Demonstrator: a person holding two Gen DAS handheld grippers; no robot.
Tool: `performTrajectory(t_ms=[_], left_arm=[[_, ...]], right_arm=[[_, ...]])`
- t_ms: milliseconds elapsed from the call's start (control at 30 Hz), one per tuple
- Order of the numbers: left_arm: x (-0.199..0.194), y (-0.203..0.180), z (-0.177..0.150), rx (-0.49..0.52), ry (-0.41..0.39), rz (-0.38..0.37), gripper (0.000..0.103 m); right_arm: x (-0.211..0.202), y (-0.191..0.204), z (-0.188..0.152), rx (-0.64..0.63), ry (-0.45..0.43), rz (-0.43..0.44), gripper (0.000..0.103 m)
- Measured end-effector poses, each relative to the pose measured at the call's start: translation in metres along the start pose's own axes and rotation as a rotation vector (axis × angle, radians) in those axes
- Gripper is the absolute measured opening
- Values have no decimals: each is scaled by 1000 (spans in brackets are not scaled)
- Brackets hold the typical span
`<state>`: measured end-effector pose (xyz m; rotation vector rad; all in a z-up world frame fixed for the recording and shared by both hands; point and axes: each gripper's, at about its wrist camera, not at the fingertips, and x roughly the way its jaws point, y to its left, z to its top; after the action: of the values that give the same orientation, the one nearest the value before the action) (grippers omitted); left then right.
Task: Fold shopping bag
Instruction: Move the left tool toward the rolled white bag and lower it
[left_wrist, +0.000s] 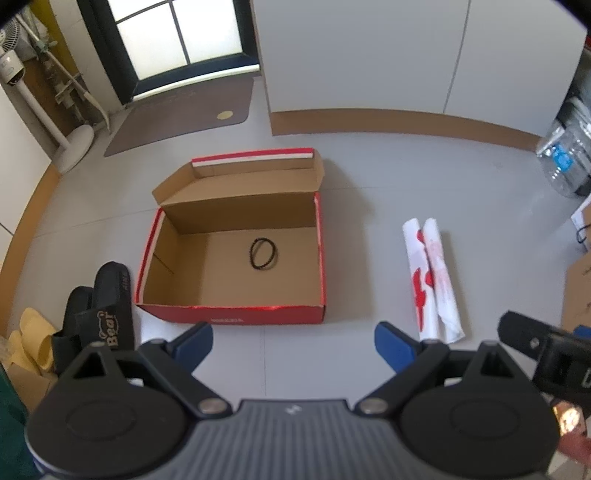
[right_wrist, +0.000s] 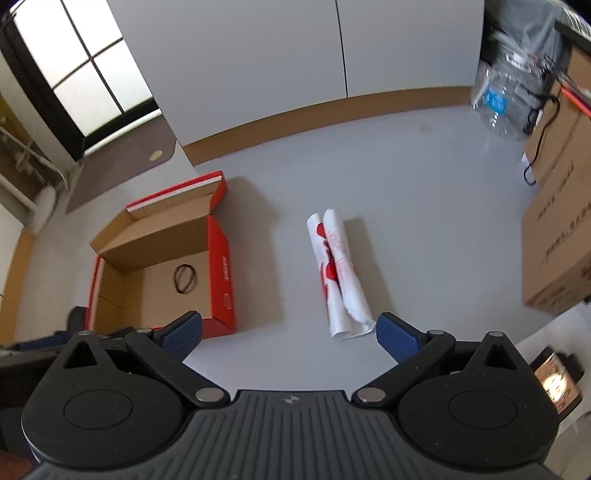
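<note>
Floor (left_wrist: 369, 177) of pale grey fills the left wrist view. Left gripper (left_wrist: 293, 345) hangs above it with its blue-padded fingers spread wide and nothing between them. The white plastic shopping bag with red print (left_wrist: 434, 277) lies flat on the floor to the right of the gripper's line, already gathered into a long narrow strip with two rolled ridges side by side. Left of it, apart, sits an open red cardboard shoebox with brown inside (left_wrist: 236, 251), lid tipped back; a small black beaded loop (left_wrist: 263, 254) lies on its bottom. Black slippers (left_wrist: 99, 306) and yellow slippers (left_wrist: 33, 339) rest at lower left. Part of the other tool shows at right edge.

Right wrist view: right gripper (right_wrist: 290, 338) also spread, empty, held above the floor. The bag's near end lies just ahead of the right-hand pad, not touching as far as I can tell. Brown cardboard cartons (right_wrist: 554, 251) stand at far right; the shoebox is to the left.

Progress, judged: lengthwise folding looks done; bag untouched now. Remaining is probably folding or rolling the strip end to end into a compact packet, perhaps then stowing it.
</note>
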<state>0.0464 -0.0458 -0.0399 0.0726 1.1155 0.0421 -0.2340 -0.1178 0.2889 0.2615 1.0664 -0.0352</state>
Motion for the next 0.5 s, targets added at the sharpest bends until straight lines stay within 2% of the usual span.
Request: performTrajectory(t_ms=[100,200,367,500], left_arm=[[8,-2,4,23,1,4,96],[19,-6,6,53,23,8,96],[35,-7,10,61,45,-20,93],[48,-8,10,75,57,19,93]], right_arm=[[9,2,5,-12,17,-30,101],[19,8,8,-45,43,1,92],[39,14,13,-79,87,17,87],[52,14,16,-84,96,20,84]])
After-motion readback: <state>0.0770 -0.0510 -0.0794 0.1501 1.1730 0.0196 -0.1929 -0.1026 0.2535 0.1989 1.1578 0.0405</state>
